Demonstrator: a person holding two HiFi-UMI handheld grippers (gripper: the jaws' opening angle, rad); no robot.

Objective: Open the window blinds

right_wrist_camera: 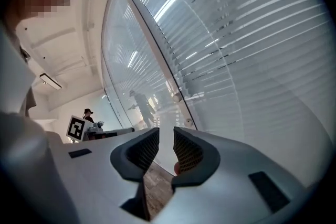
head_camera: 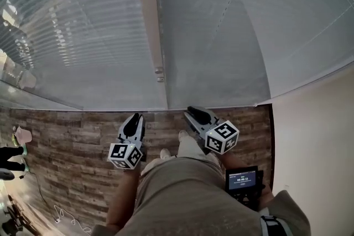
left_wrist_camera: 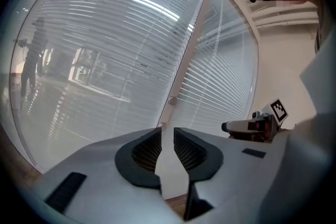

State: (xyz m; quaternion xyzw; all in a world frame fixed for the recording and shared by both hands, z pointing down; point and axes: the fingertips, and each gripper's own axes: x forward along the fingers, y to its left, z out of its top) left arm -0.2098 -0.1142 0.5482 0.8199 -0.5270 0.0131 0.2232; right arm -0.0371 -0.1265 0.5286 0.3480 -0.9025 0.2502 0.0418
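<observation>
**Both grippers held empty before the lowered blinds**

Head view: a wood-plank floor [head_camera: 72,141] is met by a glazed wall. The wall is covered to its foot by the window blinds [head_camera: 221,63] and divided by a mullion [head_camera: 148,19]. A thin cord [head_camera: 228,5] hangs before the right panel. The left gripper [head_camera: 135,119] and right gripper [head_camera: 192,112] are aimed low at the blinds, presumably kept free for a control. Left gripper view: the jaws are parted narrowly, with nothing between them. Right gripper view: a similar narrow gap is shown, and nothing is gripped.
</observation>
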